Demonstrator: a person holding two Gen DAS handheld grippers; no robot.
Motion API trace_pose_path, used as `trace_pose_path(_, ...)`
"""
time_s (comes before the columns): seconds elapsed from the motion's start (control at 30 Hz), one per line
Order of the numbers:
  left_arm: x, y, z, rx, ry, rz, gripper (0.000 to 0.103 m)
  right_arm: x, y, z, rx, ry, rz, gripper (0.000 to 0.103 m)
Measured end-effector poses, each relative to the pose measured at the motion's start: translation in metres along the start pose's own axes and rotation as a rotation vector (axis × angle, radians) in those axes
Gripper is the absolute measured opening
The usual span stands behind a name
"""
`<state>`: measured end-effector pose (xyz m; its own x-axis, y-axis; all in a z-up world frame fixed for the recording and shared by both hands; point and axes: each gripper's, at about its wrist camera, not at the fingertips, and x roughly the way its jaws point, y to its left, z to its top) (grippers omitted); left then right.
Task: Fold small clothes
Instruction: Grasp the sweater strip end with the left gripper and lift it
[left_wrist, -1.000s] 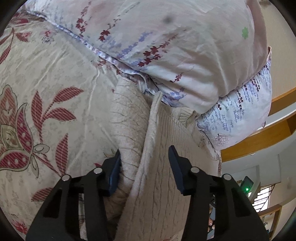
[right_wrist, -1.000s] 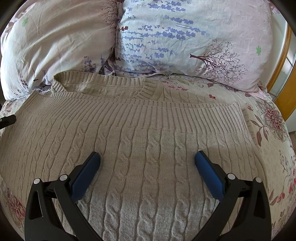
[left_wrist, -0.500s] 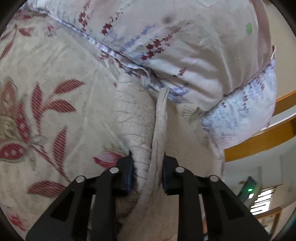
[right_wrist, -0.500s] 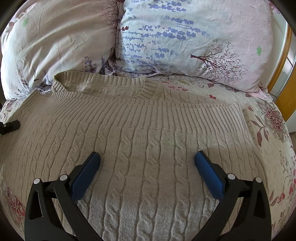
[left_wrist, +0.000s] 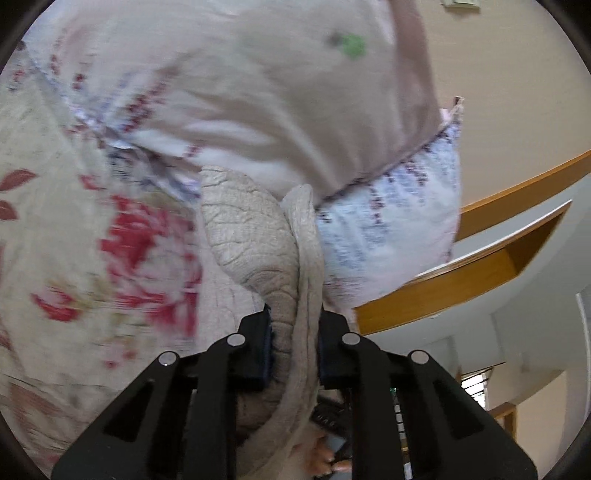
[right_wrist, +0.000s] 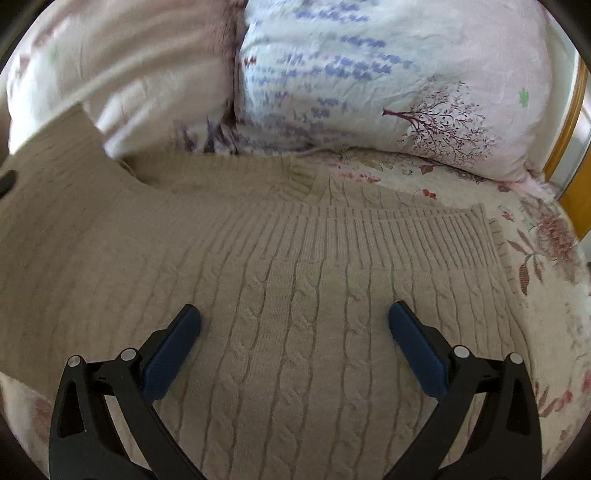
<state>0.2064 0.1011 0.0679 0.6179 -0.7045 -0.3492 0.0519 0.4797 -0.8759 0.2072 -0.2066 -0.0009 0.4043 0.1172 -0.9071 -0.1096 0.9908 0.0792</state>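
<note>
Left wrist view: left gripper (left_wrist: 294, 343) clamps a bunched beige sweater (left_wrist: 255, 243) edge.
Right wrist view: right gripper (right_wrist: 294, 328) spread wide above cable-knit sweater (right_wrist: 295, 295), ribbed band ahead.

The sweater (right_wrist: 295, 280) was beige, cable-knit down its body with a ribbed band across the top. Beyond it, the right-hand pillow (right_wrist: 388, 85) was pale pink and white, printed with lavender-blue flower sprigs, a dark maroon tree and a small green leaf. The pillow to the left of that one (right_wrist: 122, 74) was pale pink with faint sprigs. Around the sweater, the bedspread (right_wrist: 543, 258) was cream with red and pink flowers and striped maroon leaves. The right gripper (right_wrist: 294, 345) was black with dark blue pads (right_wrist: 171, 350); the left gripper (left_wrist: 294, 345) was black too. Past the pillows, the wooden trim (left_wrist: 480, 266) was honey orange against a cream wall (left_wrist: 517, 92).
</note>
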Motion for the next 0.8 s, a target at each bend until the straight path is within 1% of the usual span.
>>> trace_pose_path(0.03,0.005,-0.007,-0.001,0.001,0.000,-0.023,0.016,-0.008,-0.010,0.001,0.032,-0.025,0.030,0.102)
trace_pose_path(0.07,0.008,-0.013,-0.002,0.003,0.002,-0.039,0.016,-0.015,-0.018,0.001,0.057,-0.050,0.040,0.102)
trace_pose_path(0.17,0.029,-0.038,-0.008,0.030,0.029,-0.099,0.016,-0.043,-0.051,0.004,0.124,-0.140,0.051,0.102)
trace_pose_path(0.23,0.051,-0.059,-0.015,0.053,0.064,-0.133,0.016,-0.059,-0.076,0.004,0.165,-0.177,0.048,0.102)
trace_pose_path(0.37,0.090,-0.089,-0.031,0.090,0.133,-0.172,0.016,-0.080,-0.132,-0.002,0.275,-0.218,0.039,0.102)
trace_pose_path(0.47,0.138,-0.110,-0.053,0.137,0.200,-0.159,0.016,-0.087,-0.171,-0.013,0.374,-0.225,0.033,0.102)
trace_pose_path(0.53,0.167,-0.114,-0.068,0.132,0.250,-0.143,0.017,-0.087,-0.194,-0.022,0.439,-0.221,0.036,0.102)
trace_pose_path(0.57,0.183,-0.114,-0.077,0.135,0.288,-0.129,0.017,-0.087,-0.203,-0.027,0.465,-0.214,0.042,0.102)
trace_pose_path(0.63,0.224,-0.108,-0.102,0.121,0.389,-0.070,0.020,-0.080,-0.218,-0.031,0.507,-0.191,0.063,0.102)
trace_pose_path(0.67,0.235,-0.105,-0.108,0.106,0.425,-0.066,0.023,-0.077,-0.222,-0.032,0.516,-0.182,0.071,0.102)
trace_pose_path(0.7,0.249,-0.098,-0.118,0.057,0.479,-0.084,0.024,-0.074,-0.224,-0.033,0.520,-0.171,0.076,0.102)
trace_pose_path(0.73,0.253,-0.097,-0.122,0.033,0.504,-0.124,0.024,-0.073,-0.227,-0.034,0.518,-0.158,0.081,0.102)
trace_pose_path(0.77,0.253,-0.099,-0.125,0.026,0.527,-0.170,0.028,-0.072,-0.228,-0.034,0.510,-0.145,0.083,0.102)
trace_pose_path(0.8,0.247,-0.106,-0.125,0.061,0.538,-0.200,0.038,-0.073,-0.228,-0.035,0.499,-0.138,0.082,0.102)
